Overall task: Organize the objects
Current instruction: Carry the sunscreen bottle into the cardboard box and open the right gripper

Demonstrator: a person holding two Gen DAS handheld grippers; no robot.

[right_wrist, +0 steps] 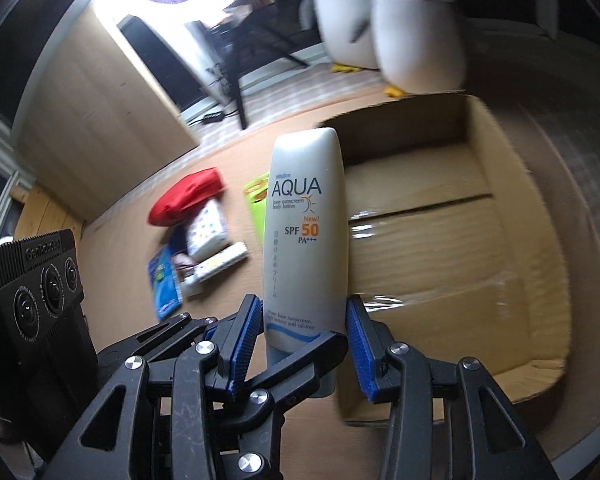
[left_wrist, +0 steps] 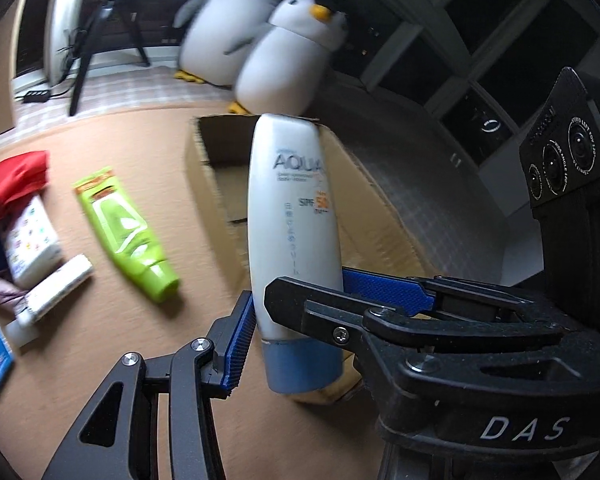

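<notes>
Both my grippers, left (left_wrist: 298,320) and right (right_wrist: 300,344), ribbed blue pads pinching smooth white sunscreen tube (right_wrist: 306,232), taped cardboard box (right_wrist: 440,240) at 3 o'clock, nothing visible inside

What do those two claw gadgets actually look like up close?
Both are black scissor-like linkages with silver screws and ribbed blue finger pads. The left gripper shows white "DAS" lettering on its body. Each view shows the other tool's black camera block with three round lenses. No cables or sleeves show.
</notes>
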